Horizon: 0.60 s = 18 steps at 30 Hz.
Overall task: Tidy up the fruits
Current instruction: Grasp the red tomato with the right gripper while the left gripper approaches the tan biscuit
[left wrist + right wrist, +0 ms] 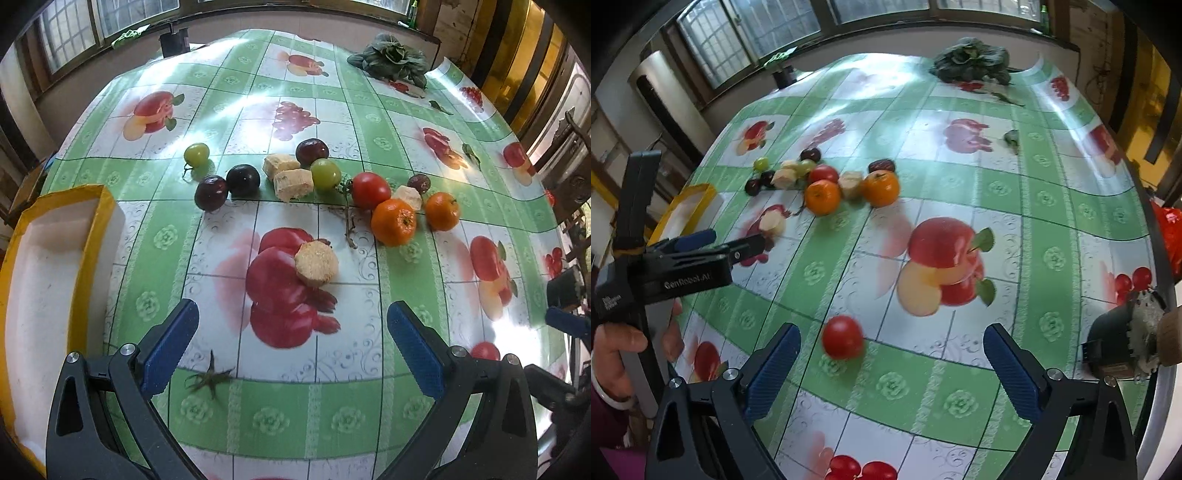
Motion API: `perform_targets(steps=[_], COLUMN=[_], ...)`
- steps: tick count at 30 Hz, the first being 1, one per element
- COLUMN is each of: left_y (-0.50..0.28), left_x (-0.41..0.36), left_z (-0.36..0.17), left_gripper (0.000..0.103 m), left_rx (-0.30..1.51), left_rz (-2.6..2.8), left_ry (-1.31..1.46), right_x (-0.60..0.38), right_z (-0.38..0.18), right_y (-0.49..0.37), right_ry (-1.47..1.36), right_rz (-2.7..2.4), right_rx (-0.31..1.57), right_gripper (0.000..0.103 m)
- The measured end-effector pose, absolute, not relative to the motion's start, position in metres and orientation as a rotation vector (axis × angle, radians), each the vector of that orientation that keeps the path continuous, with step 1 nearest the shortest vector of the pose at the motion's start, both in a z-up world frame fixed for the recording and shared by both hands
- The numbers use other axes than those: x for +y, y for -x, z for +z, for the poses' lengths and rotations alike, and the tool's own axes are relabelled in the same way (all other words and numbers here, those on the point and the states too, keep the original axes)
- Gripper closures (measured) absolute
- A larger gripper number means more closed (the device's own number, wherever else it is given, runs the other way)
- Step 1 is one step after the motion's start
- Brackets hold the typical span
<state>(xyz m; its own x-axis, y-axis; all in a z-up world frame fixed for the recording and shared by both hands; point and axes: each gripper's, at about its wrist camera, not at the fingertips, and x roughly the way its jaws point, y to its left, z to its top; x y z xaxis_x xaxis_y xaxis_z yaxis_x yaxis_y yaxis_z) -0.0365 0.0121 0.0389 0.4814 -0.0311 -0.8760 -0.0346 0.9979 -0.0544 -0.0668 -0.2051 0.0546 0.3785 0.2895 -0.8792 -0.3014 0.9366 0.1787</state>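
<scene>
My left gripper [293, 338] is open and empty above the tablecloth, just short of a round tan fruit slice [316, 263]. Beyond it lies a row of fruit: two dark plums [226, 187], green fruits [325, 174], a red tomato [370, 190], two oranges [393, 221] and pale fruit chunks [293, 180]. A yellow-rimmed white tray [44, 266] stands at the left. My right gripper [892, 360] is open and empty; a loose red tomato [843, 336] lies blurred between its fingers, nearer the left one. The left gripper [713, 245] also shows in the right wrist view.
A leafy green vegetable [393, 59] lies at the table's far edge. A dry stem [349, 221] and a green calyx [210, 376] lie on the fruit-print cloth. A brown date [881, 165] sits behind the oranges. A dark device [1123, 339] stands at the right table edge.
</scene>
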Motion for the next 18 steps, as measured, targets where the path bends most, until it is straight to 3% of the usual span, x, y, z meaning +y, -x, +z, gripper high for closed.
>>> perform_targets(steps=[12,18], left_y=[0.058,0.058], left_x=[0.036,0.038], left_z=[0.048,0.046], left_gripper=[0.000,0.000], left_rx=[1.094,1.103], left_rz=[-0.002,-0.002], left_ry=[0.088,0.100], right_x=[-0.182,-0.169], right_z=[0.040,0.024], right_y=[0.070,0.064], right_ry=[0.049,0.073], right_rz=[0.475,0.506], right_rx=[1.157,1.207], right_gripper=[0.027,0.057])
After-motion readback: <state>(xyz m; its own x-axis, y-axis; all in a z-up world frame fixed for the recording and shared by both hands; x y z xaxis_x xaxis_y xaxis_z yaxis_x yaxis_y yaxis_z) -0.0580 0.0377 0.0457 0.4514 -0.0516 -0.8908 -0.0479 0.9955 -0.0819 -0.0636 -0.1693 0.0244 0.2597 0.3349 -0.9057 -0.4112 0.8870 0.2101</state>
